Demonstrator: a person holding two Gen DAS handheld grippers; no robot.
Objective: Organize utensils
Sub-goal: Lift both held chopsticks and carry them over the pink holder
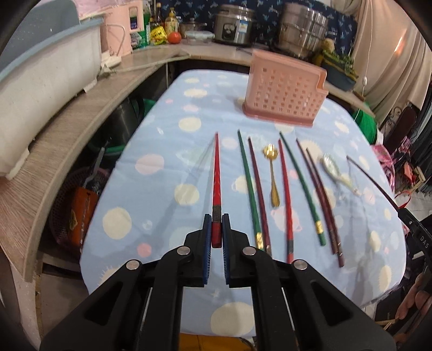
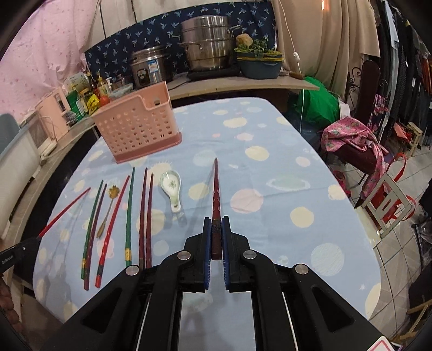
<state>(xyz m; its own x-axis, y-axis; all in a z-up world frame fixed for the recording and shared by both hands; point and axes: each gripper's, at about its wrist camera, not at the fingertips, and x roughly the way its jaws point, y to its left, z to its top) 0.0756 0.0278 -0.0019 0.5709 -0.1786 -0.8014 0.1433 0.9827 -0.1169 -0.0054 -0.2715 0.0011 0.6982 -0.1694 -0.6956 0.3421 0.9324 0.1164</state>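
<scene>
Pretty cramped little kitchen corner here. The worktop (image 2: 270,172) is covered with a light blue cloth dotted with pale circles. Behind it a wooden counter (image 1: 81,113) curves along the left and back, loaded with a pink appliance (image 1: 121,29), sauce bottles (image 1: 162,24), a rice cooker (image 2: 149,67) and a big stacked steel steamer pot (image 2: 208,46). The wall behind has dark blue patterned fabric (image 2: 162,24), with beige curtains (image 2: 332,35) to the right. Off to the right side there's a tiled floor (image 2: 399,243), a chair draped in pink floral cloth (image 2: 353,140), and clothes hanging (image 2: 405,54). The light looks like warm indoor lighting.
</scene>
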